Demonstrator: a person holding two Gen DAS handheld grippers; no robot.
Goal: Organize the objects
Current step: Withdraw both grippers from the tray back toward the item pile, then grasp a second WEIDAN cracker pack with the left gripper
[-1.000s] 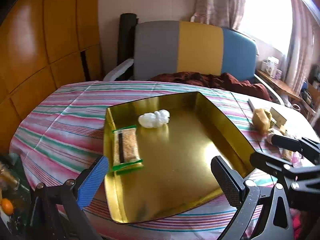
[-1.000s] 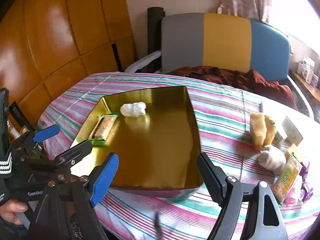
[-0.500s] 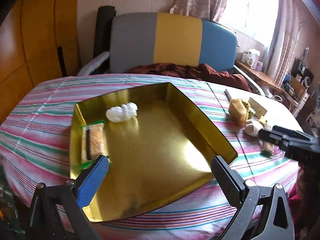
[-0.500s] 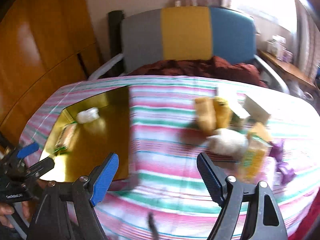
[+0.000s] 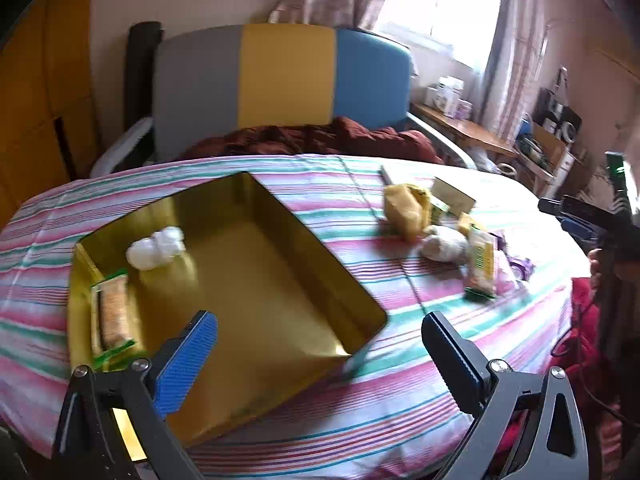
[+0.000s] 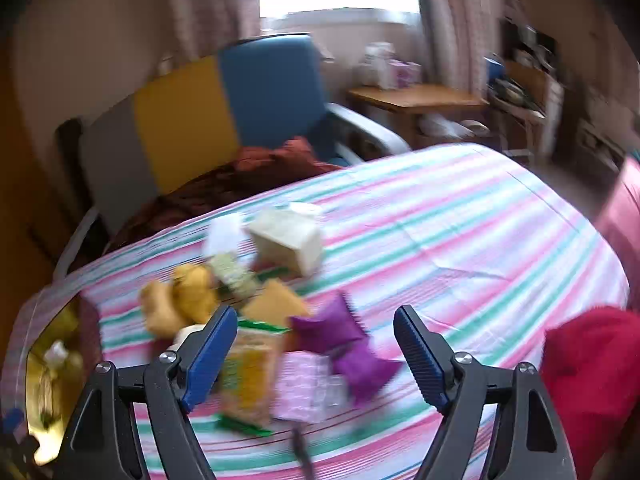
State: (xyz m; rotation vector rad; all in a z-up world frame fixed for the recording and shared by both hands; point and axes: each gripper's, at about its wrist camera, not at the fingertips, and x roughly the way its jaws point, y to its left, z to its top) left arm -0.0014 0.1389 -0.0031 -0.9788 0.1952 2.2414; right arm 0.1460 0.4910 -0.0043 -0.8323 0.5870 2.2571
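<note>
I am hovering my right gripper, jaws apart and empty, nearest the purple crinkled packets lying just beyond its fingertips, right of the gold metal tray.

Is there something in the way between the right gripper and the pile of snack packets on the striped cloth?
Nothing visible blocks it. The right gripper hangs open over the pile, with a purple packet and a yellow-green packet directly ahead between its fingers. The picture is blurred, so small obstacles could be missed.
</note>
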